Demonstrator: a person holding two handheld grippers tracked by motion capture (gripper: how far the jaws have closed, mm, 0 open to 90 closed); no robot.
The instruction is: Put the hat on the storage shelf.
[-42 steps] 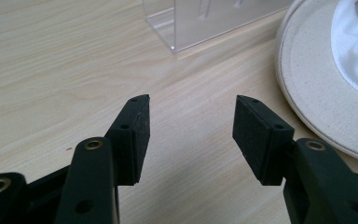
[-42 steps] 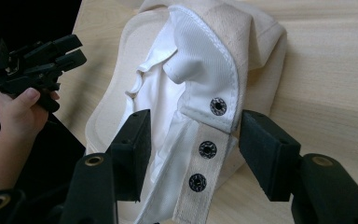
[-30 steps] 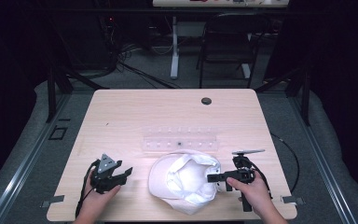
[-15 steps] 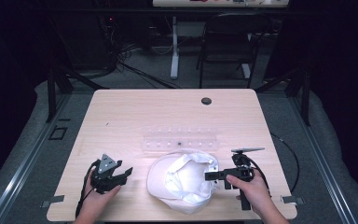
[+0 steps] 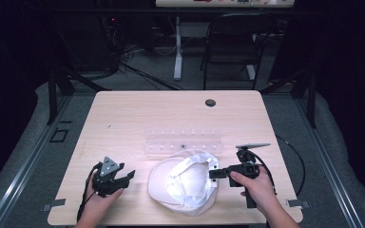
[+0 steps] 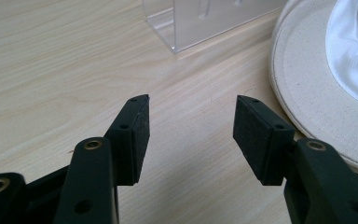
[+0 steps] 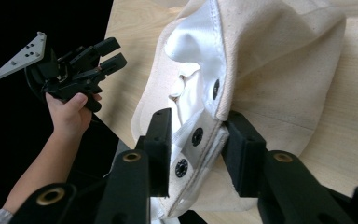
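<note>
One hat (image 5: 184,183), cream canvas with a white lining, lies crown-down and brim-up at the near middle of the table (image 5: 123,118), its opening facing the camera.

Item, snap strap: in the right gripper view a tab of the hat's edge with dark snap studs (image 7: 196,136) sits between my right gripper's (image 7: 198,147) jaws. They stand on either side of the tab, with a narrow gap showing on the left side, so I count this as closing on the fabric rather than a firm clamp; I cannot tell for sure. In the high view that gripper (image 5: 217,174) meets the hat's right rim.

Item, left gripper (image 6: 189,126): jaws well apart over bare wood, nothing between them, the hat brim (image 6: 303,88) just beside the right pad. In the high view it (image 5: 123,178) rests left of the hat, apart from it.

Item, clear plastic rack (image 5: 184,144): just behind the hat, near or touching its far rim; a small dark speck lies in it.

Item, dark grommet (image 5: 210,102): far edge of the table, well apart.

Progress, as I judge it: hat reached and the strap edge taken on one side; the second grip, and whatever fastening or reshaping follows, is left.
</note>
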